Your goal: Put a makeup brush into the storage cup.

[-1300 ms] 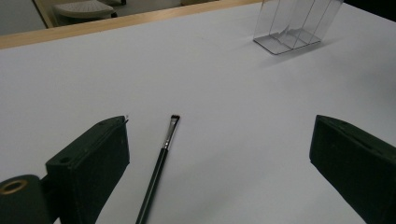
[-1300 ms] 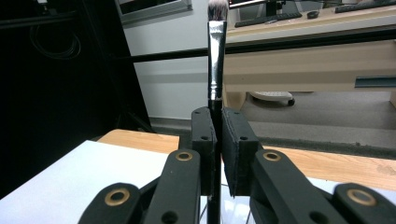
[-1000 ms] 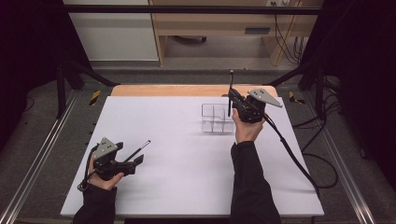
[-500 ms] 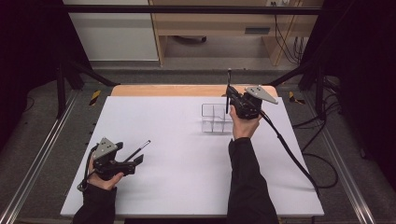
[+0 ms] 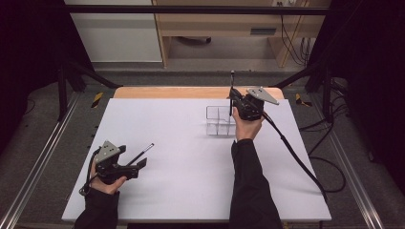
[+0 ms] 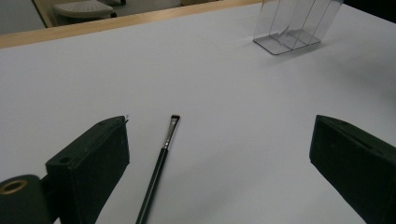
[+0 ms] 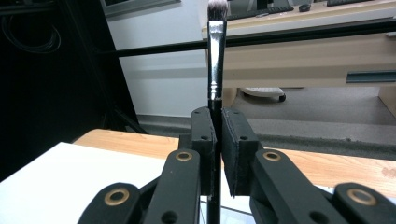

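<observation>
Right gripper (image 5: 232,102), jaws pinching the upright makeup brush (image 7: 215,56), has sunk toward the clear organizer (image 5: 219,121); left gripper (image 5: 138,164) unmoved, jaws spread

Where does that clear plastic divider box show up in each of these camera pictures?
High view: the clear divider box stands right of centre on the white table, just below the right gripper.
Left gripper view: top right, far across the table.
Right gripper view: I cannot make it out behind the jaws.
Shared landmark: the table's wooden far edge.
</observation>
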A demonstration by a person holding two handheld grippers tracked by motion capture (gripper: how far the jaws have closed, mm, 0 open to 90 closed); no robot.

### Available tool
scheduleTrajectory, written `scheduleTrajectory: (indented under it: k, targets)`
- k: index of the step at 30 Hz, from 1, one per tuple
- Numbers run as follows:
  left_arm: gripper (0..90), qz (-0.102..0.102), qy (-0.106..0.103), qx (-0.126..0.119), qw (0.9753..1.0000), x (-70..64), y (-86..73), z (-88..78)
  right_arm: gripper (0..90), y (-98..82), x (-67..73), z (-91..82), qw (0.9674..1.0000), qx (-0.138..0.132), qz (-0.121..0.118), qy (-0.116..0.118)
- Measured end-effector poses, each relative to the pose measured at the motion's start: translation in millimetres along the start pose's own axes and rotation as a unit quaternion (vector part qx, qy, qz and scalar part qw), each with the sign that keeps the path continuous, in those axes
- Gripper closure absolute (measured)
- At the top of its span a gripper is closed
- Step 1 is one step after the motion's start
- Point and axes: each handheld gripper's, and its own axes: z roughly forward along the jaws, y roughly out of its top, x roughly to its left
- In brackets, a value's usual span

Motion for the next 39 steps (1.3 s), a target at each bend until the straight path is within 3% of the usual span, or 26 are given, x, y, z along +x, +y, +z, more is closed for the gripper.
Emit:
scheduleTrajectory:
  k: [22, 39]
  targets:
    - [4.3, 0.0, -0.001, 0.001, 1.0, 0.6, -0.6, 0.6, 84.5, -19.5, 1.2, 22.8, 0.9999, 0.014, 0.0, -0.002]
    - [4.3, 0.0, 0.0, 0.001, 1.0, 0.5, -0.8, 0.6, 84.5, -34.7, 6.7, 28.9, 0.9992, 0.038, -0.011, -0.002]
